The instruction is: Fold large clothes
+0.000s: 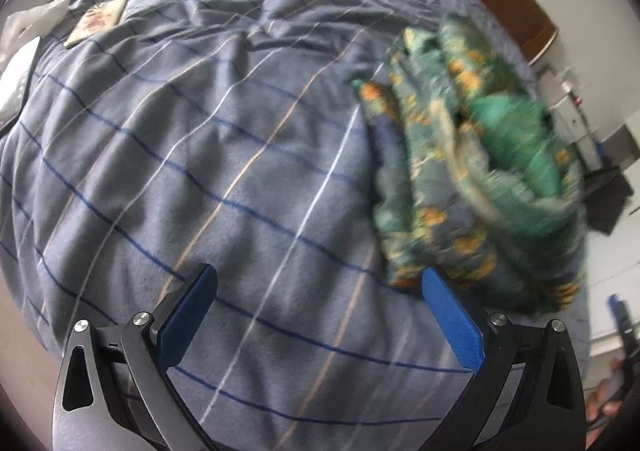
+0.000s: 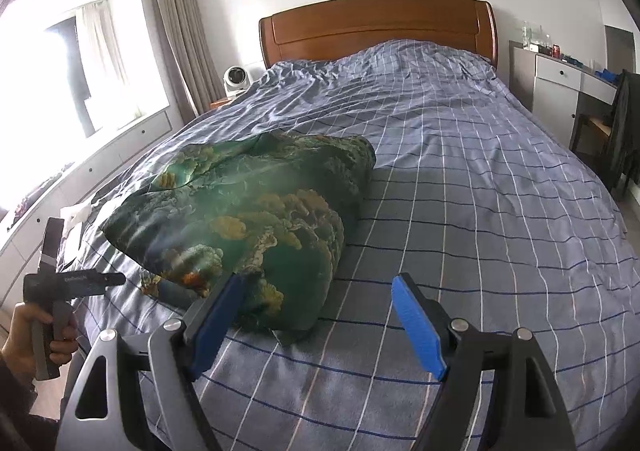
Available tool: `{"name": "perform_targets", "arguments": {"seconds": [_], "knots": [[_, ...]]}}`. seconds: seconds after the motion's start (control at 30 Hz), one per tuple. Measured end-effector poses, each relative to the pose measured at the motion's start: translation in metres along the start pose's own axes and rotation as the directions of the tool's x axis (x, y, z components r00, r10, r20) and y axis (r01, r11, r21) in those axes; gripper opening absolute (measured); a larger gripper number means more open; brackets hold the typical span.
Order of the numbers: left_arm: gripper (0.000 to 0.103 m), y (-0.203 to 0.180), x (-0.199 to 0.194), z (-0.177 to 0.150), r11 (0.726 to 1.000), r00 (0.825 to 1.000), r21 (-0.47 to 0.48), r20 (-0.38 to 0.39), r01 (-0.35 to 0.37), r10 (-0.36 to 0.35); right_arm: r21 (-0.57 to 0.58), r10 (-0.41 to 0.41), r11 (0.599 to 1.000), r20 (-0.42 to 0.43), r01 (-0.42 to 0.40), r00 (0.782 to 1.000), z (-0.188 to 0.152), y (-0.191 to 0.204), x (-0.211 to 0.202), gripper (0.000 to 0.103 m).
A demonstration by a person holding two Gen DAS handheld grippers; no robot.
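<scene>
A green garment [image 2: 248,211] with orange and yellow patches lies bunched in a rough bundle on the checked grey-blue bedspread [image 2: 460,211], left of the bed's middle. My right gripper [image 2: 318,279] is open just short of the bundle's near end. Its left pad overlaps the cloth's edge in the picture, and nothing is pressed between the pads. In the left wrist view the garment [image 1: 472,155] is blurred at the right, beyond the right pad. My left gripper [image 1: 319,271] is open over bare bedspread [image 1: 240,171] and holds nothing. A hand [image 2: 24,343] grips its handle [image 2: 56,315] at the bed's left side.
A phone [image 1: 98,21] and white paper [image 2: 78,217] lie near the bed's left edge. A wooden headboard [image 2: 380,27] stands at the far end, with a small fan [image 2: 236,79] beside it. Grey drawers [image 2: 560,79] and a chair with dark clothing [image 2: 624,123] stand to the right.
</scene>
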State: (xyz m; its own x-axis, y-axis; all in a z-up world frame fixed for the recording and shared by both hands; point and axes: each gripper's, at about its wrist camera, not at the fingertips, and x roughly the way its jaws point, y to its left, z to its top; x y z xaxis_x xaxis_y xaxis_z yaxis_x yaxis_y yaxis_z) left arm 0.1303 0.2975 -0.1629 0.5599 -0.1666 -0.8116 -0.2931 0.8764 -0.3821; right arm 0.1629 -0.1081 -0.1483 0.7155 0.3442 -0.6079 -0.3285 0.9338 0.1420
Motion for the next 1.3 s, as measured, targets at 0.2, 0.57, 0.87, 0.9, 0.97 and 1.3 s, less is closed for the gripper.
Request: {"name": "perform_targets", "arguments": {"seconds": [0.2, 0.57, 0.87, 0.9, 0.97, 1.3], "knots": [[0.102, -0.016, -0.034, 0.055, 0.985, 0.983, 0.011, 0.061, 0.17, -0.171, 0.005, 0.009, 1.0, -0.012, -0.009, 1.0, -0.001, 0.001, 0.001, 0.079], [0.103, -0.051, 0.073, 0.102, 0.943, 0.91, -0.022, -0.253, 0.333, -0.327, 0.047, 0.035, 0.998, -0.016, -0.035, 0.999, 0.003, -0.009, 0.003, 0.079], [0.103, -0.037, 0.108, 0.084, 0.867, 0.812, -0.161, -0.304, 0.472, -0.499, 0.291, 0.286, 0.929, -0.174, -0.229, 0.942, 0.012, -0.065, 0.079, 0.079], [0.103, -0.036, 0.111, 0.084, 0.865, 0.807, -0.161, -0.309, 0.476, -0.502, 0.322, 0.313, 0.916, -0.198, -0.24, 0.929, 0.012, -0.069, 0.094, 0.079], [0.103, -0.034, 0.117, 0.086, 0.859, 0.797, -0.166, -0.321, 0.484, -0.511, 0.398, 0.408, 0.87, -0.25, -0.291, 0.878, 0.011, -0.075, 0.127, 0.079], [0.103, -0.044, 0.152, 0.096, 0.862, 0.803, -0.152, -0.317, 0.483, -0.505, 0.514, 0.621, 0.726, -0.205, -0.456, 0.757, 0.012, -0.064, 0.192, 0.083]]}}
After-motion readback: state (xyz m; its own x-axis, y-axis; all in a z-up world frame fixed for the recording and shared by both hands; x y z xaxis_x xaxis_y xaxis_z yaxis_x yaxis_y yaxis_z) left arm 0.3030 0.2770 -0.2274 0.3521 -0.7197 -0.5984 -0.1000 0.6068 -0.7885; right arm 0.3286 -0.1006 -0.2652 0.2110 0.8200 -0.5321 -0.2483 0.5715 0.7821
